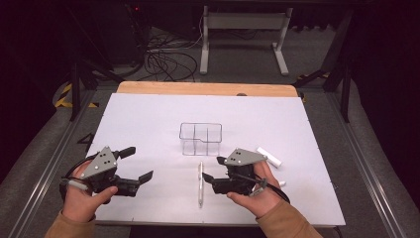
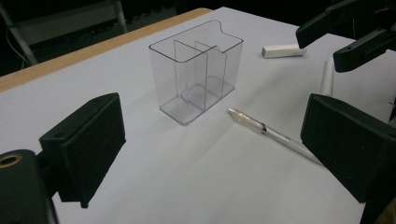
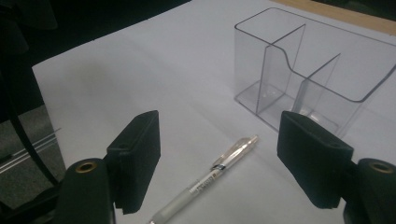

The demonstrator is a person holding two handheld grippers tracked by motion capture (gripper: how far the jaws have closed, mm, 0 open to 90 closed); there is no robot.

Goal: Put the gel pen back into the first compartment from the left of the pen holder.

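We saw the pen [image 1: 200, 184] lying flat on the white sheet, untouched — a slim white barrel with a clear, clipped end pointing toward the clear organiser [image 1: 200, 138]. It lay just short of that box. The organiser stood upright near the sheet's middle — transparent plastic, open-topped, split by inner walls into compartments, all of them empty.

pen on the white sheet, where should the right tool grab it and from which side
Probably the plain middle of the barrel, from straight above. The pen lies flat on the table in front of the clear organizer, so only its two long sides are free. The right tool is open with the pen between its jaws; lower it, avoiding the clip end.
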